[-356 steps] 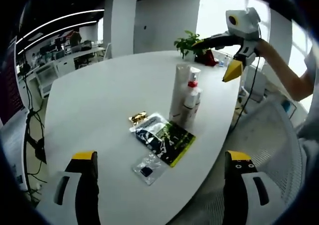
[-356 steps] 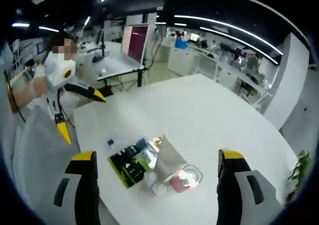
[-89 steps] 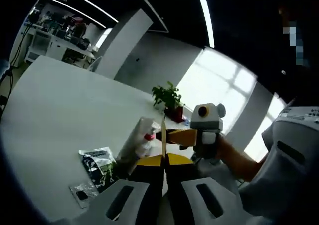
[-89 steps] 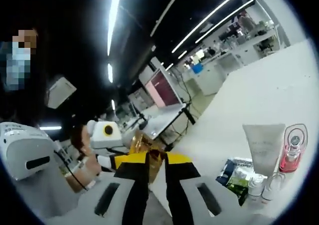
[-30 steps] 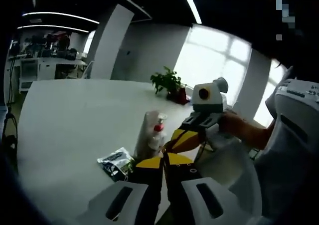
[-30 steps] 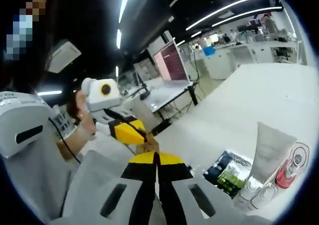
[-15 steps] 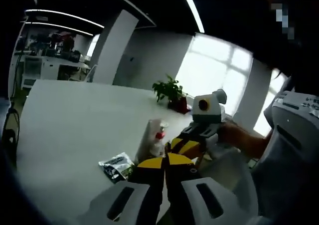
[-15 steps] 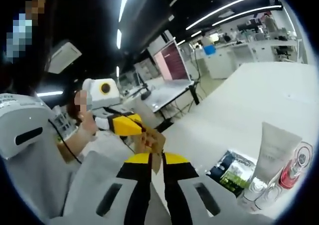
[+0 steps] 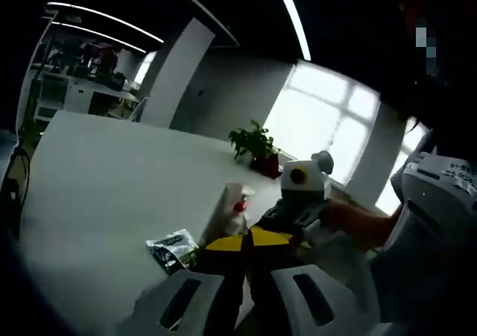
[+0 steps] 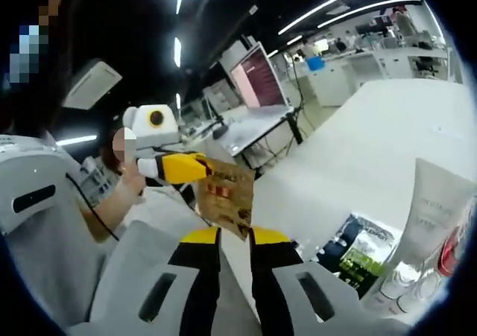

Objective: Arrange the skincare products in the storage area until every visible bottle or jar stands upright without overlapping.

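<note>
The gold sachet (image 10: 226, 196) sits at the centre of the right gripper view, held up off the table and pinched between both tools: the right hand-held gripper (image 10: 233, 239) grips its lower edge with jaws nearly together, and the left hand-held gripper (image 10: 182, 168) reaches in from the left, closed on its upper corner. Half a second ago only a small folded scrap showed above the right jaws; now the sachet is spread out flat, its printed face readable as a panel. That suggests the two tools are pulling or straightening it, so it has yet to be placed.

In the left gripper view the left hand-held gripper (image 9: 248, 241) has its yellow tips pressed together at lower centre, with the right hand-held gripper (image 9: 298, 209) just beyond them; the sachet itself cannot be made out there.

The remaining products stand at the lower right of the right gripper view: a white tube (image 10: 426, 209) upright, a red-topped bottle (image 10: 450, 255) beside it, small clear bottles (image 10: 399, 278) at its foot, and a dark green packet (image 10: 358, 252) lying flat on the white table (image 10: 358, 157). A potted plant (image 9: 253, 144) stands further back.
</note>
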Demonstrator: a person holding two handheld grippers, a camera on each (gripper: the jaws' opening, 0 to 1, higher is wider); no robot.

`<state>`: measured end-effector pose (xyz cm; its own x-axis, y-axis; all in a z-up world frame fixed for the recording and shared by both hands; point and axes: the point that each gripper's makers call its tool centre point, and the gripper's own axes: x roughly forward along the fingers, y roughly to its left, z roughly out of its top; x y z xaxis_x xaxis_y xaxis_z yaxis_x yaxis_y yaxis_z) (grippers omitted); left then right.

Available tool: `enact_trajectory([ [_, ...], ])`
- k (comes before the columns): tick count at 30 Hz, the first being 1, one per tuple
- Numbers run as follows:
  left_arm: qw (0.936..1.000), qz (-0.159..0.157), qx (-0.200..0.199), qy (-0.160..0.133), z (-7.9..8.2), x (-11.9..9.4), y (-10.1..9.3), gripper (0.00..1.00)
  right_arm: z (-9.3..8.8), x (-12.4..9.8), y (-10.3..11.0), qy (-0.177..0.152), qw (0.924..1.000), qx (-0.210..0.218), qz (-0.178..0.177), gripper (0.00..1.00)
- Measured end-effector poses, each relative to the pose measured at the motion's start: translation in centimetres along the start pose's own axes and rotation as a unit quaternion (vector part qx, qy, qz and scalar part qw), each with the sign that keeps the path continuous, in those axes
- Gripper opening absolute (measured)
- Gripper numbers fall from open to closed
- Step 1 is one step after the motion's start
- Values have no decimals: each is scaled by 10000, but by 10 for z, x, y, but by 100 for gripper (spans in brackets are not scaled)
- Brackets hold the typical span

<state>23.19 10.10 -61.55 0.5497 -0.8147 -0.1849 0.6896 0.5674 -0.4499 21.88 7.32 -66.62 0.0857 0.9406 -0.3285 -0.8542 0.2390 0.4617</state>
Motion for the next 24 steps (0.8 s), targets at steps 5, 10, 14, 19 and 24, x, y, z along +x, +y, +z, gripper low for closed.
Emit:
enact_trajectory([
  [5,10000,45,5,26,-1,0,5,0,-2,5,-7,59,9999,-14,-103,17],
  [10,10000,56,-36,64,-3,1,12,0,-3,10,-8,133,9999,4,-92,11],
  [14,9997,228,-71,85,-6,1,27,0,-4,12,-11,167,9998,81,-89,5],
  [19,9989,423,-48,213,-12,4,45,0,-6,20,-13,274,9995,72,-100,2],
  [24,9968,653,65,452,-21,10,70,0,-7,31,-17,411,9990,-89,-126,1],
])
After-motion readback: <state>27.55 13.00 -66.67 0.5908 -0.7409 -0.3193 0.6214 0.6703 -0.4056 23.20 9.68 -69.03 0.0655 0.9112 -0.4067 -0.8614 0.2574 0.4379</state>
